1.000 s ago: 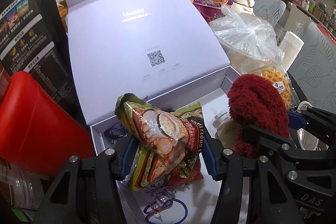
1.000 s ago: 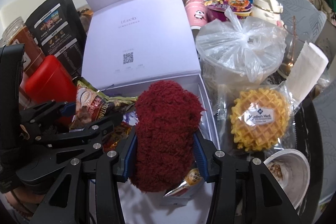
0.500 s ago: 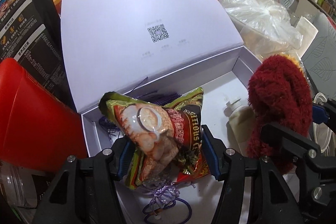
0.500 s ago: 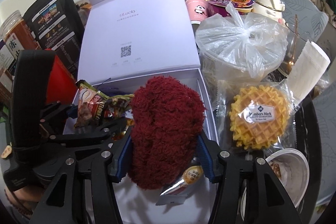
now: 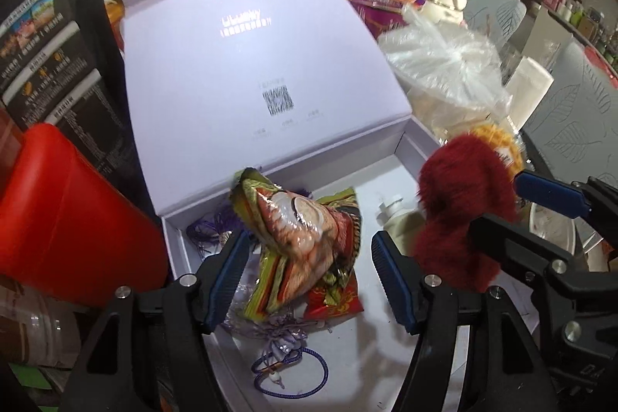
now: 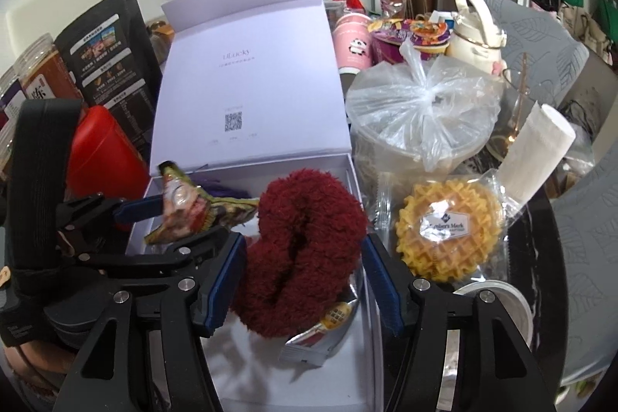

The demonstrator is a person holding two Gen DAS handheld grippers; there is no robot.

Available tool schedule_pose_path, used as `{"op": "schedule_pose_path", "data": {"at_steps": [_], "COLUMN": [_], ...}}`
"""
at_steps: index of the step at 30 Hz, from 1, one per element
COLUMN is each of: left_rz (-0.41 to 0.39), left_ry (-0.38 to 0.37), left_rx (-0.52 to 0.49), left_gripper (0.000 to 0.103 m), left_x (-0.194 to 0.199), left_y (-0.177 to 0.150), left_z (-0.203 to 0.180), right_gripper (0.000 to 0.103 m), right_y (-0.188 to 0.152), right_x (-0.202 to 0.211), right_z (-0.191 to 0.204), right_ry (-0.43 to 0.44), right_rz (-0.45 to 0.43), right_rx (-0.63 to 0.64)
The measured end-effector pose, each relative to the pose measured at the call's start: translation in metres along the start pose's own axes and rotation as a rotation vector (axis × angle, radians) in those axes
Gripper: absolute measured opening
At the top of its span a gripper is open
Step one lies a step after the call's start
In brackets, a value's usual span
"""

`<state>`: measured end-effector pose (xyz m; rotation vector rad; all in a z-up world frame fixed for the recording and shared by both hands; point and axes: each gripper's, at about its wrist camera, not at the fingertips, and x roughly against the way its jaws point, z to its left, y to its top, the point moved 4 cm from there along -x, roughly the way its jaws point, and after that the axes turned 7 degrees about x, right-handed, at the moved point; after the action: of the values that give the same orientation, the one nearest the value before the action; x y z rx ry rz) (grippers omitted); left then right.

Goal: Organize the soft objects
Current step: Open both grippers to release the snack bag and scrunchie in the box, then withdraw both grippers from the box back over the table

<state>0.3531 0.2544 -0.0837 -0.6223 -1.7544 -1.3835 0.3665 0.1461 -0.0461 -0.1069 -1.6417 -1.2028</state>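
While both grippers hang over one open lavender box, it holds one snack packet, one dark red fuzzy piece, one white squeeze pouch, a purple cord and one silver sachet. One wrapped waffle, one knotted clear bag and one red container sit outside the box.

Left gripper: jaws have just been opening, now partly apart; the packet stands between them, gaps show on both sides, pads not pressing.

Right gripper: jaws have just been opening too; the fuzzy piece sits between them, right pad clear of it, left pad just beside it, contact unclear.

Only the left wrist view shows the cord and pouch. Only the right wrist view shows the sachet under the fuzzy piece, the whole waffle and one pink panda cup.
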Motion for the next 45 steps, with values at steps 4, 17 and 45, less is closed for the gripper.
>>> {"op": "schedule_pose_path", "data": {"at_steps": [4, 17, 45], "left_rz": [-0.053, -0.175, -0.373], "left_ry": [-0.007, -0.035, -0.129], "left_rx": [0.001, 0.001, -0.085], "left_gripper": [0.065, 0.065, 0.065], "left_x": [0.021, 0.083, 0.222], "left_y": [0.006, 0.007, -0.036], "left_z": [0.000, -0.002, -0.049], "right_gripper": [0.062, 0.063, 0.066], "right_y": [0.002, 0.010, -0.032], "right_x": [0.012, 0.042, 0.200], "right_z": [0.002, -0.002, 0.014], "right_ry": [-0.004, -0.019, -0.147], "right_rz": [-0.030, -0.095, -0.293], "right_rx": [0.007, -0.008, 0.009]}}
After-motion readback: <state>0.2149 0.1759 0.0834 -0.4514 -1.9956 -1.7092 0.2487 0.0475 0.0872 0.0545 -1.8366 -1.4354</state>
